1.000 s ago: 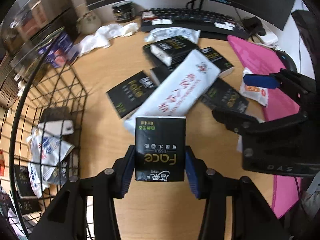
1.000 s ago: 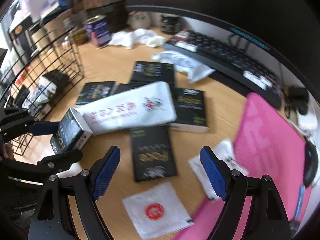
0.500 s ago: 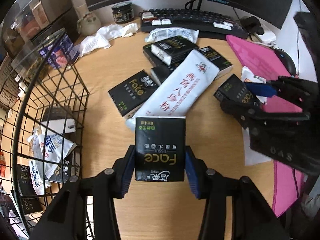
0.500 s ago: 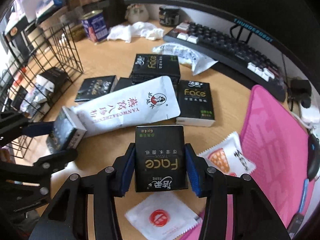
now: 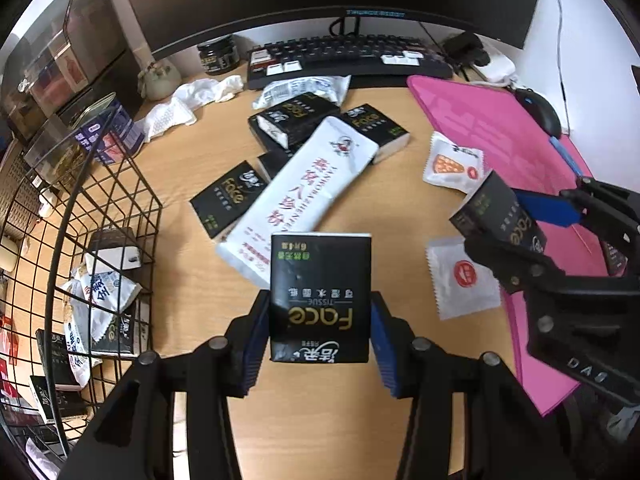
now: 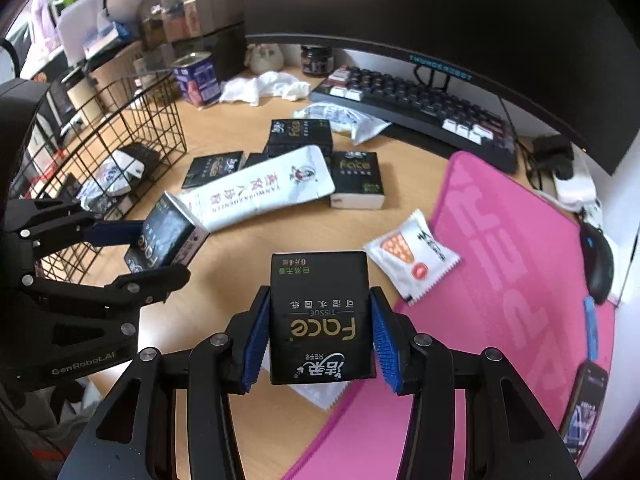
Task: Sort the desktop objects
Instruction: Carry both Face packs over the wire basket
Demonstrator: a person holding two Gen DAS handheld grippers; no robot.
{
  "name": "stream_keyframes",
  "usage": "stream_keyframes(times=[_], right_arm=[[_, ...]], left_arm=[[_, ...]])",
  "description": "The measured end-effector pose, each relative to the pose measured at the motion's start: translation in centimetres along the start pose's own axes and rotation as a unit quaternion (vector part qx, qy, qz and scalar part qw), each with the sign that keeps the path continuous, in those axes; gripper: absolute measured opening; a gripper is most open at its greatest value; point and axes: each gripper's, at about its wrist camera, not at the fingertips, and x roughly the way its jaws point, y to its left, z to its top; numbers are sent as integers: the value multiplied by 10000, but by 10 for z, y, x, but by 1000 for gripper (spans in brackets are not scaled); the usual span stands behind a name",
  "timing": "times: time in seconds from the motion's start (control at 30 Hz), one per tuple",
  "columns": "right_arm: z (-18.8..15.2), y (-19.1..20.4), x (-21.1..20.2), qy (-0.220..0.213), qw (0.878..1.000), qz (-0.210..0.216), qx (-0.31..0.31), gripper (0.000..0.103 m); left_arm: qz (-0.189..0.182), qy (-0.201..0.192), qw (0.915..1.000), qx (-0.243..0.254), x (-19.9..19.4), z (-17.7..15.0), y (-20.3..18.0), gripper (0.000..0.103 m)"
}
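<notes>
My left gripper (image 5: 318,336) is shut on a black Face tissue pack (image 5: 319,296) and holds it above the wooden desk; it also shows in the right wrist view (image 6: 164,240). My right gripper (image 6: 320,336) is shut on another black Face tissue pack (image 6: 320,316), lifted off the desk, also seen in the left wrist view (image 5: 500,216). More black tissue packs (image 5: 230,200) lie around a long white snack bag (image 5: 304,196) mid-desk. A black wire basket (image 5: 100,216) at the left holds packets and packs.
A pink mat (image 6: 512,248) covers the right side, with a mouse (image 6: 598,260) and a phone (image 6: 586,404) on it. White sachets (image 6: 412,256) lie by its edge. A keyboard (image 5: 344,60), monitor, jar, tin (image 6: 196,78) and crumpled tissue (image 5: 192,100) line the back.
My right gripper closed on a black tissue pack and lifted it off the desk. Both grippers rose and drew back; the left kept its pack.
</notes>
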Motion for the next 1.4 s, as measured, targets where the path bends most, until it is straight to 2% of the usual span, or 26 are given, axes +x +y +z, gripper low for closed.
stream_keyframes(times=[0.2,0.4,0.6,0.73,0.97,1.13,1.23,1.4], right_arm=[[-2,9,-6,-6,9999,42,-113,46],[18,24,-26,-283,9993,83,-208,46],[60,60,-50,-698,9957,156,-586,46],[94,103,-55,-867,9905,426,-976,46],[137,192,-44,-910,9782,897,-1636,46],[154,251,-28,-879,9677,1028,-2127,46],[153,263,-17,-840,9654,1259,-2122,46],[156,253,0,-711,9690,1238,-2015,46]], left_arm=[[62,-160,9998,31,-18,1,-1,52],[244,-519,9983,-62,-54,7,15,52],[510,-864,9939,-456,-94,5,62,52],[737,-997,9886,-855,-114,-5,107,52],[1218,-954,9744,-1630,-125,-35,190,52],[1568,-669,9673,-1876,-107,-51,223,52],[1469,-562,9689,-1909,-95,-53,230,52],[1410,-349,9705,-1923,-73,-50,231,52]])
